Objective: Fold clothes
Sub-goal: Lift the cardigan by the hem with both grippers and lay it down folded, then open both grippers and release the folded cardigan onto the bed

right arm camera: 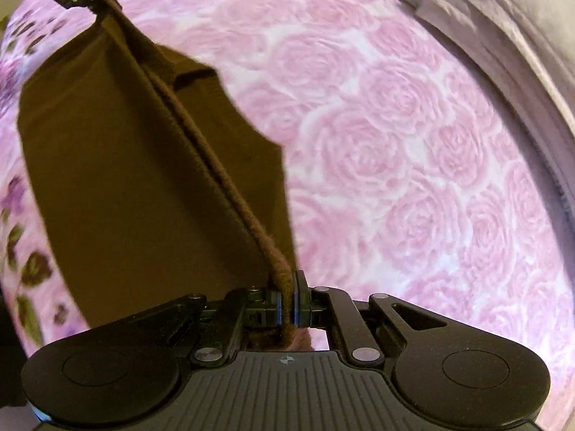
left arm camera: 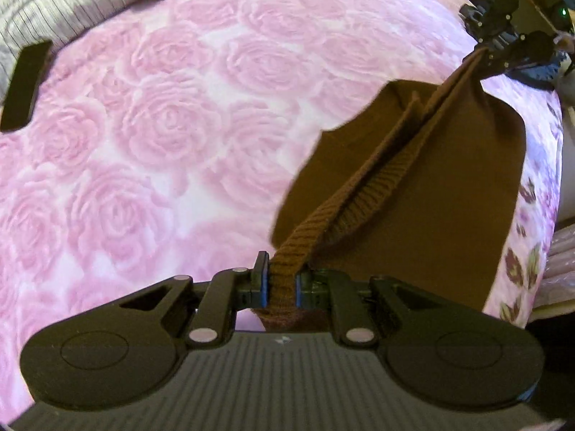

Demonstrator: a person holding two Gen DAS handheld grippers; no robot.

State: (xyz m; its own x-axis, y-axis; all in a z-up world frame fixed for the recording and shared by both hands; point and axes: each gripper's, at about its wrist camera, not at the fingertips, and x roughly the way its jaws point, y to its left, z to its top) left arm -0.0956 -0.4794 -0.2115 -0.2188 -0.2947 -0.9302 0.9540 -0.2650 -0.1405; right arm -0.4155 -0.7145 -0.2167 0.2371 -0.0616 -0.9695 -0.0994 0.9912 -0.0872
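A brown knit garment (left arm camera: pixel 413 186) hangs in the air above the pink rose-patterned bedspread (left arm camera: pixel 161 125). Its ribbed hem is stretched taut between both grippers. My left gripper (left arm camera: pixel 282 282) is shut on one end of the ribbed hem. My right gripper (right arm camera: pixel 286 303) is shut on the other end; it also shows in the left wrist view (left arm camera: pixel 483 48) at the top right. In the right wrist view the garment (right arm camera: pixel 125 179) drapes down to the left, and the left gripper (right arm camera: pixel 95 1) pinches its far corner at the top left.
A black flat object (left arm camera: pixel 25 86) lies on the bedspread at the left edge. Grey striped bedding (left arm camera: pixel 54 3) lies beyond the bedspread, and grey bedding (right arm camera: pixel 503 36) borders it at the right. A floral sheet (left arm camera: pixel 532 215) hangs at the bed's side.
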